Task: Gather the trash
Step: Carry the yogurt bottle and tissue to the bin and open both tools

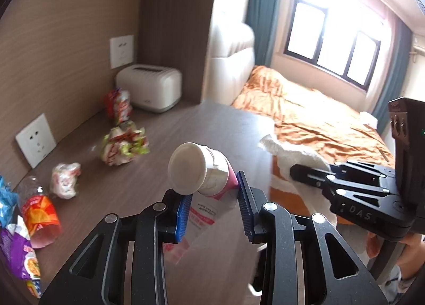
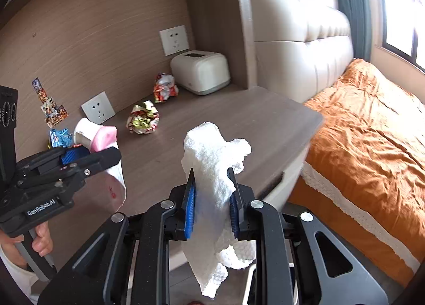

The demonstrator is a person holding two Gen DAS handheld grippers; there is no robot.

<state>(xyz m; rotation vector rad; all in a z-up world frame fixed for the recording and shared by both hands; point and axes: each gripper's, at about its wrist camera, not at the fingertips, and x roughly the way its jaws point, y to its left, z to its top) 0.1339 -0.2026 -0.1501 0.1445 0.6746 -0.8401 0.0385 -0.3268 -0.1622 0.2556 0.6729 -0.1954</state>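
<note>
The right gripper point(image 1: 297, 171) carries the letters "DAS" on its black body at the lower right of the left wrist view, and the left gripper point(image 2: 111, 155) shows "GenRobot.AI" at the lower left of the right wrist view. The pink-and-white tube point(image 1: 209, 188) has printed lines on its white lower part, but they appear reversed and too small to read. The left gripper's blue pads are closed on that tube just below its broad white cap, holding it above the brown desk top point(image 1: 159, 145). The right gripper's jaws are clamped on a crumpled white paper towel point(image 2: 212, 172), which sticks up above the pads and hangs below them, its lower end cut off by the frame edge.

Left on the desk: a crumpled green-and-red wrapper point(image 1: 123, 144), a red-and-white wrapper point(image 1: 118, 106) beside the white toaster point(image 1: 150, 87), a small white-and-red wad point(image 1: 65, 180), a plastic bottle with an orange label point(image 1: 37, 212) lying on its side, and blue and purple packets cut off at the left edge. Their printing is blurred. A hand point(image 2: 39, 241) grips the left handle.
</note>
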